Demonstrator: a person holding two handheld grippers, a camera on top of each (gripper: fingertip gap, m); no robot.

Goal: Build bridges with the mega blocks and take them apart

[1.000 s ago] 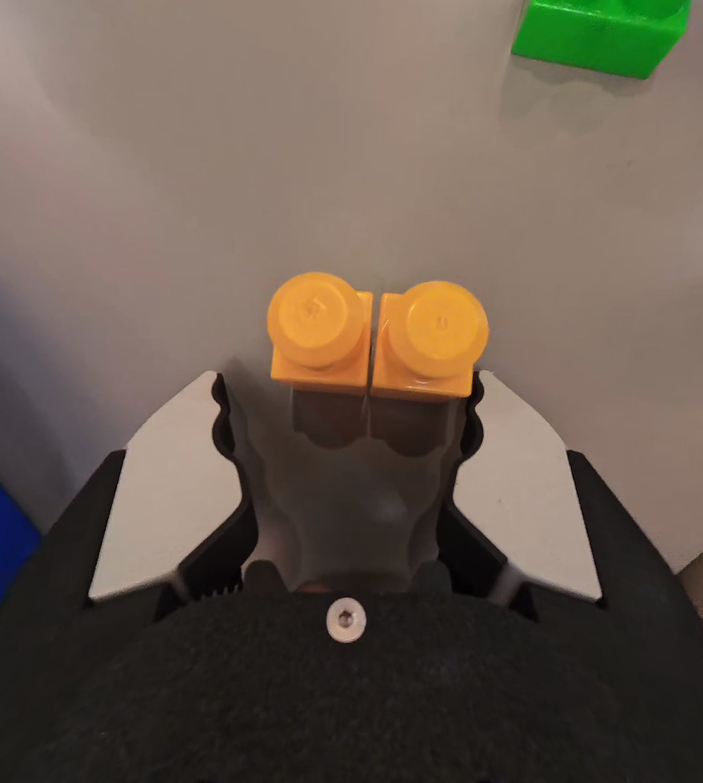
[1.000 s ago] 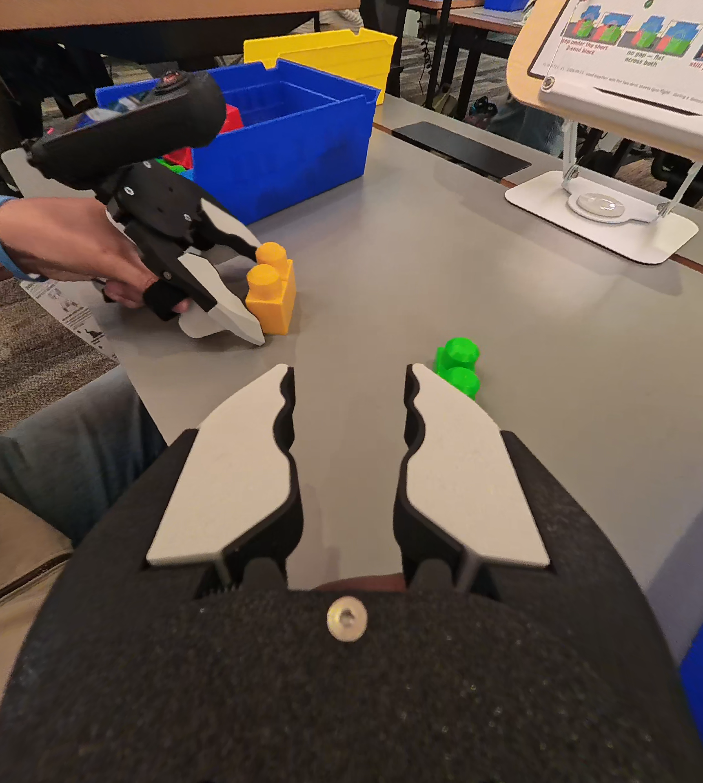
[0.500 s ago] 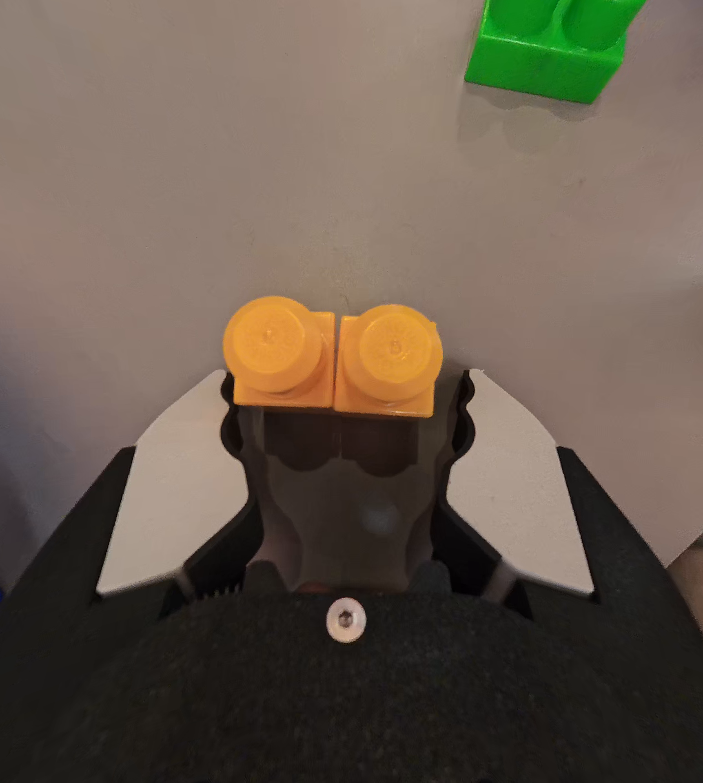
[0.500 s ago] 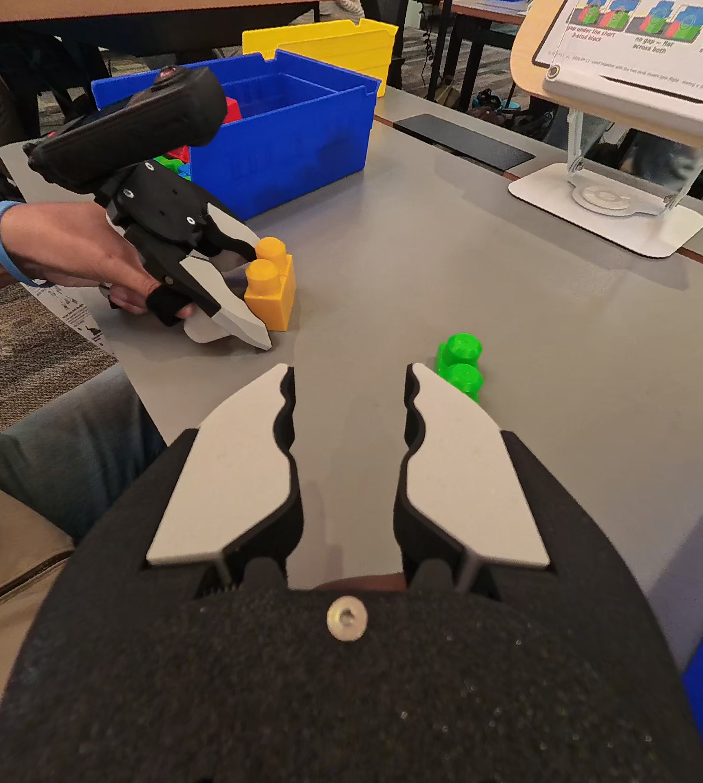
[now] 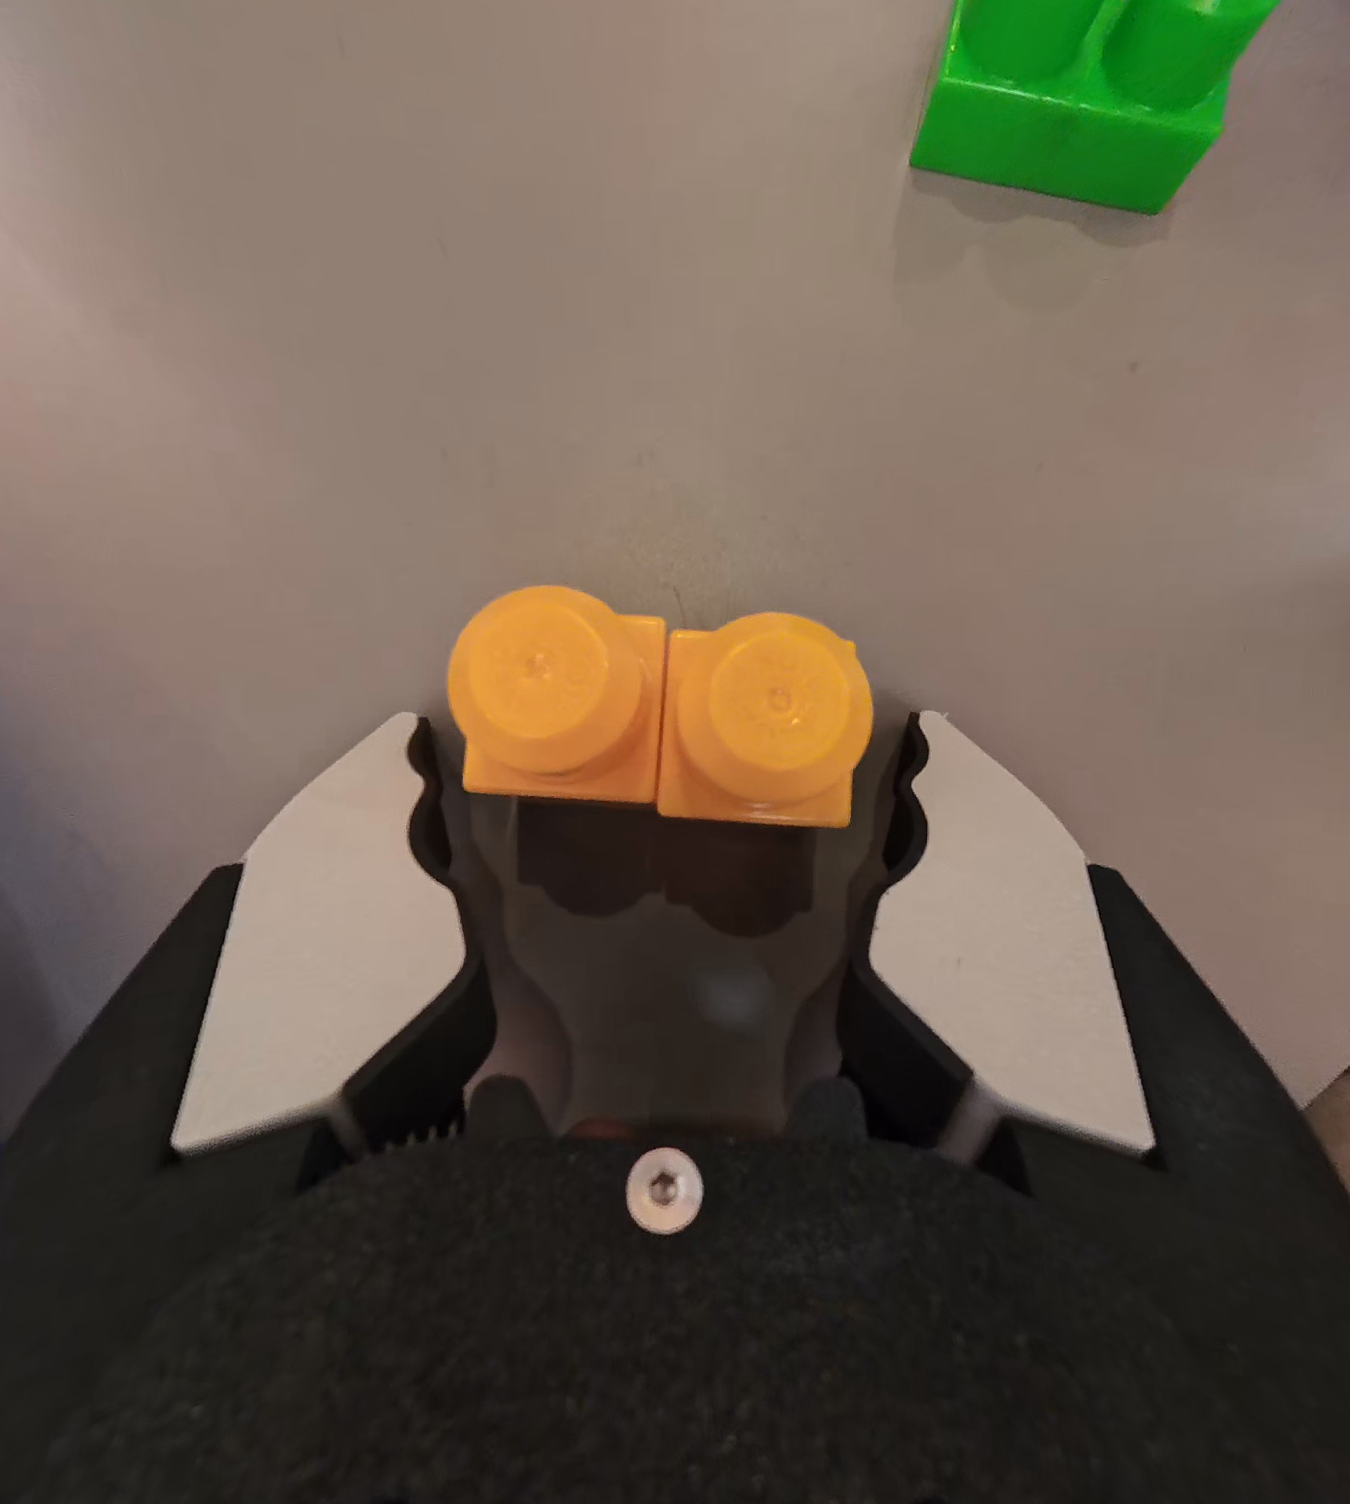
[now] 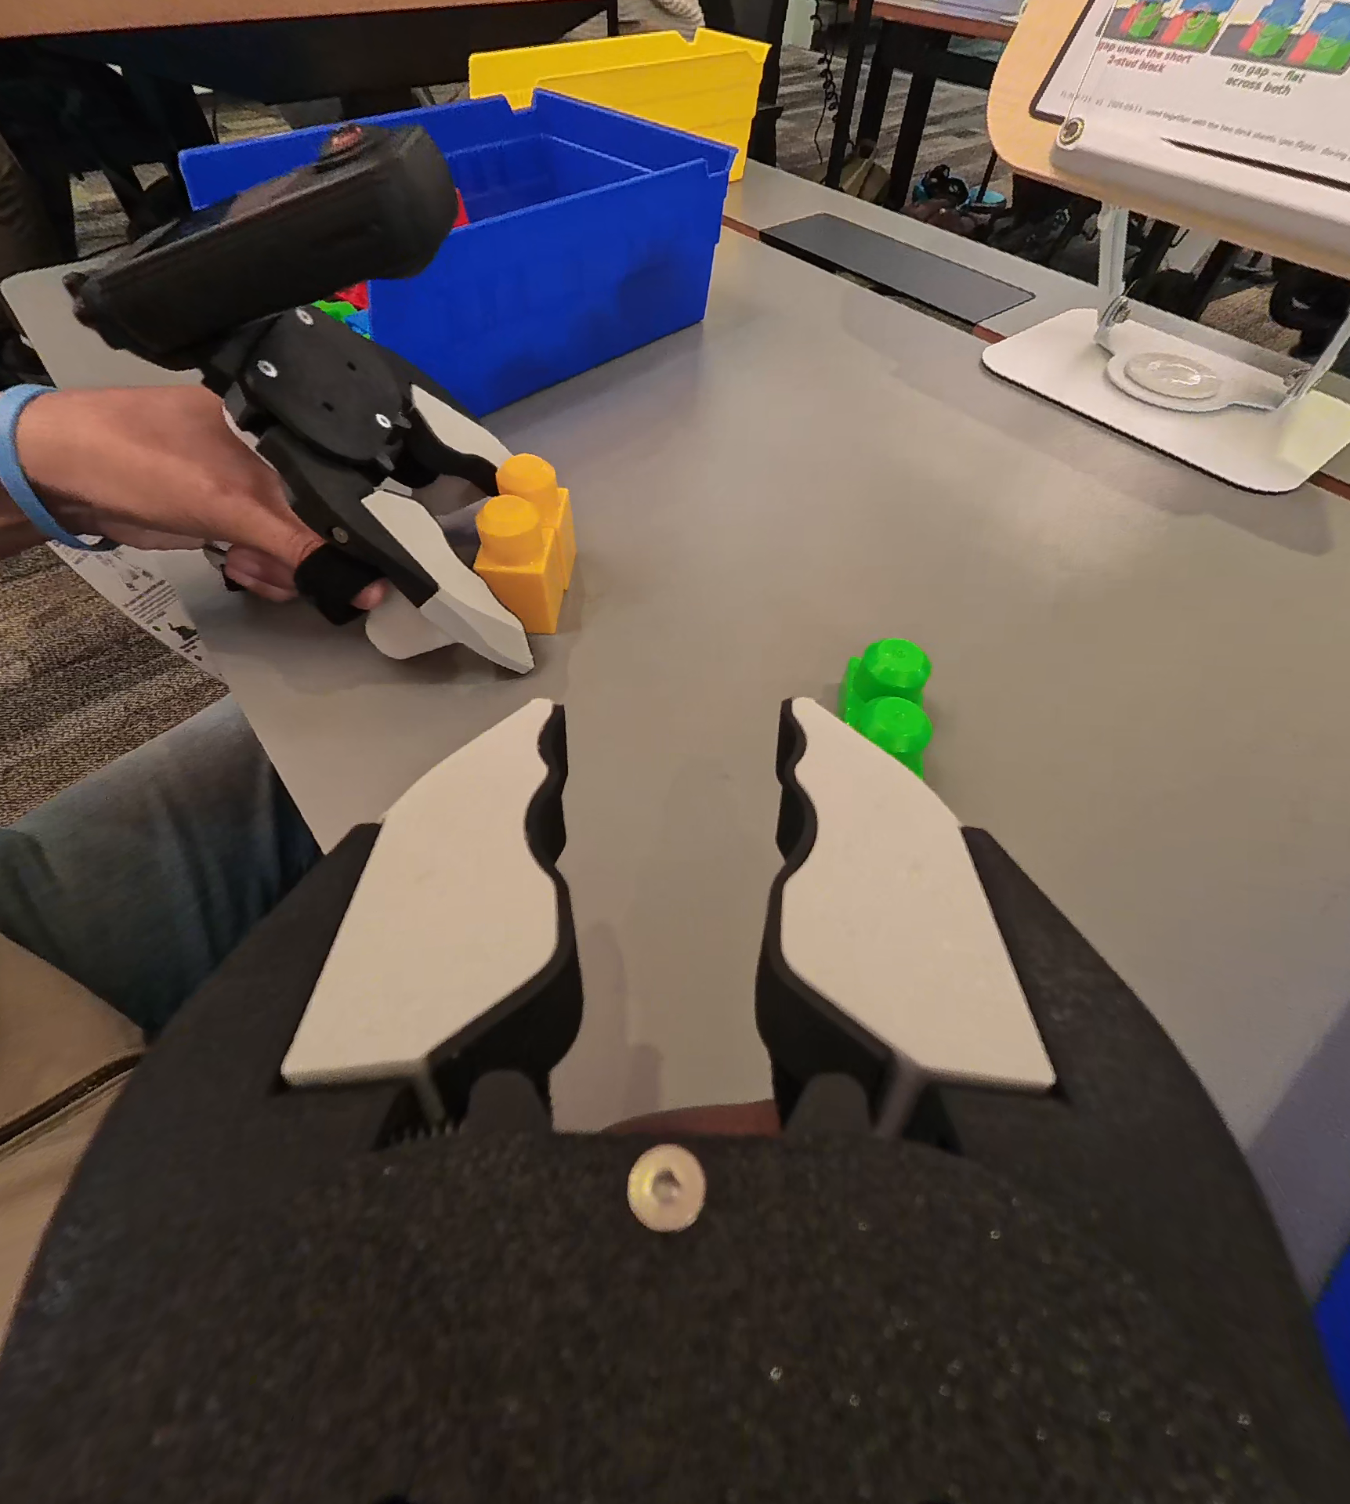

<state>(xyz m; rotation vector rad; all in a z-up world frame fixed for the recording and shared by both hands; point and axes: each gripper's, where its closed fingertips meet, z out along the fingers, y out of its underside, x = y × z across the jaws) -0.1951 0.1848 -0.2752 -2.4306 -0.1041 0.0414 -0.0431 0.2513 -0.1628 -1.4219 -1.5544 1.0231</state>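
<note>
My left claw (image 5: 663, 724) is spread wide and grasps nothing; the orange blocks (image 5: 659, 716) stand at its twelve o'clock, right at the fingertips, a bare gap showing at each side. I count two of them, one stud apiece, pressed side by side, so the pair's long axis runs nine to three, straight across my opening. I judge that a short push forward and a squeeze along that axis would catch both together.

The green block (image 5: 1070, 98) lies well apart at one o'clock on the grey table (image 5: 329, 325): one piece, two studs.

My right claw (image 6: 671, 724) is also released and empty. From it the orange pair sits at eleven o'clock, nearer my left claw, while the green block is just beside my right fingertip, at one o'clock. One blue bin (image 6: 574, 268) stands far at twelve.
</note>
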